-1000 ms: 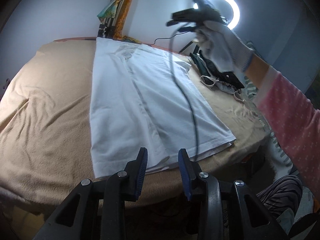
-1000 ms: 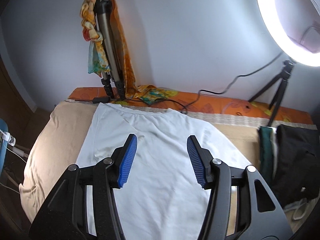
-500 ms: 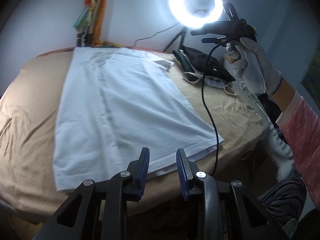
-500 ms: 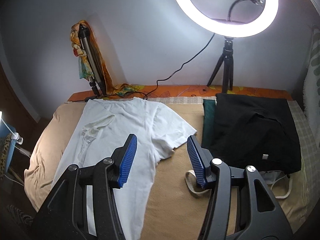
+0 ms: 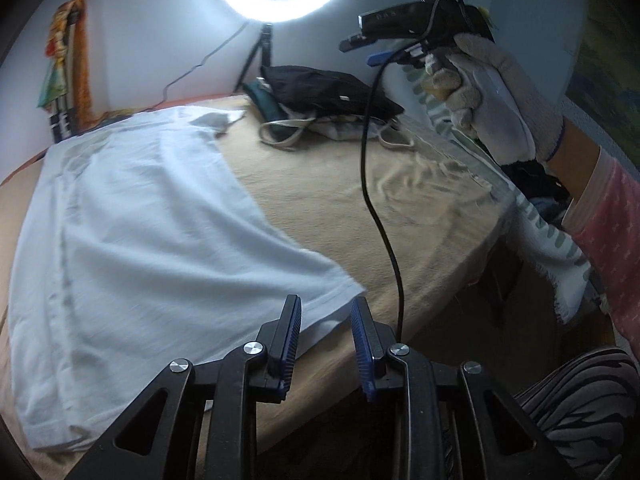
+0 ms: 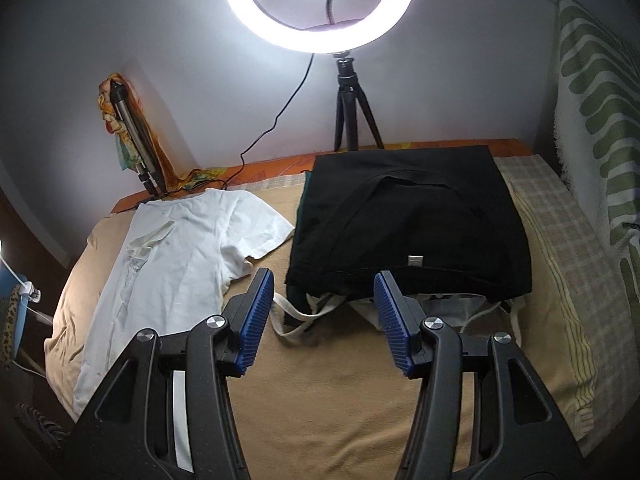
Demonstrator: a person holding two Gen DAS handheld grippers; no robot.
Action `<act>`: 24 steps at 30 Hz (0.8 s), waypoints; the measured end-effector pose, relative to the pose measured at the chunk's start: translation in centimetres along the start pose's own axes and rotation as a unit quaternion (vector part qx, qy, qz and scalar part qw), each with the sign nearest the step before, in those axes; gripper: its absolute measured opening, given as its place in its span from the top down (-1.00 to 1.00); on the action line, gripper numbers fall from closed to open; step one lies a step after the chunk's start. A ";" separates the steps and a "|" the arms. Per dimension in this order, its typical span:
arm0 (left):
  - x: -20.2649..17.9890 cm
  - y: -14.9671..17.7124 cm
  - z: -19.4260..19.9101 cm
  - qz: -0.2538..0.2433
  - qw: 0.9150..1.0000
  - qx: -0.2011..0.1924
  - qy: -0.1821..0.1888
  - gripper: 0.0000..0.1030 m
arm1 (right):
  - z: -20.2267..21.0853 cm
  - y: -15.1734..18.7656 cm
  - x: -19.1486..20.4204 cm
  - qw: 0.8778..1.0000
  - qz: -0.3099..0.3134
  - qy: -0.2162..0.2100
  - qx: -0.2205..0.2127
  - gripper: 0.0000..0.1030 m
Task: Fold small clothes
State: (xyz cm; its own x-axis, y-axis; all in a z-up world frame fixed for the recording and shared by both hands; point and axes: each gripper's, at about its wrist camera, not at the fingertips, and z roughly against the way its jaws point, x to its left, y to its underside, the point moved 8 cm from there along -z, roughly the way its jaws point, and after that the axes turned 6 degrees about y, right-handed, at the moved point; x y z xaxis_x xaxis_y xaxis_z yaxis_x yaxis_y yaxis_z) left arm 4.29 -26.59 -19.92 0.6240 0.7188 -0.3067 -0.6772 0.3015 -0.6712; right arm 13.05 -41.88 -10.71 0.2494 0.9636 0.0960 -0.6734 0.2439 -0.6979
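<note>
A white T-shirt (image 5: 140,220) lies flat on the beige blanket (image 5: 360,208), collar toward the wall; in the right wrist view the white T-shirt (image 6: 180,248) is at the left. My left gripper (image 5: 325,312) hovers just over the shirt's near right hem corner, its jaws a narrow gap apart with nothing between them. My right gripper (image 6: 324,284), held by a gloved hand (image 5: 492,100), stands open and empty above bare blanket, in front of a folded black garment (image 6: 412,220). In the left wrist view the right gripper (image 5: 364,46) is raised high at the right.
Cream bag straps (image 6: 296,316) stick out from under the black pile. A ring light (image 6: 318,4) on a small tripod stands at the wall. A folded tripod with a colourful scarf (image 6: 132,140) leans at the left. A green-patterned pillow (image 6: 592,120) lines the right side. A black cable (image 5: 380,220) hangs from the right gripper.
Both grippers have swung to the right. The shirt has slid to the left of each view, and the right gripper has gone from above the shirt to in front of the black pile.
</note>
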 end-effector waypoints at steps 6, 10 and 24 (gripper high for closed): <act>-1.6 -0.8 -3.8 -0.025 0.999 0.022 0.002 0.33 | -1.2 0.6 -1.4 0.999 -0.027 -0.035 0.020 -0.07; -1.0 -0.4 -5.6 -0.020 0.999 0.040 -0.008 0.34 | -2.9 1.3 0.4 0.995 -0.037 -0.083 0.042 -0.07; 2.7 -0.9 -3.1 0.075 0.996 0.004 0.047 0.96 | -11.8 2.8 8.9 0.980 -0.038 -0.154 0.117 -0.07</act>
State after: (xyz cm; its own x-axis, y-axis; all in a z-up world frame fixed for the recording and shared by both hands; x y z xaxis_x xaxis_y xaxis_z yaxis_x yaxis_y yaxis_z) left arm 7.79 -26.85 -22.19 0.5487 0.6941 -0.4659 -0.7684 0.1993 -0.6081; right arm 21.60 -33.86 -20.16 0.1081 0.9202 0.3763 -0.8115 0.3003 -0.5014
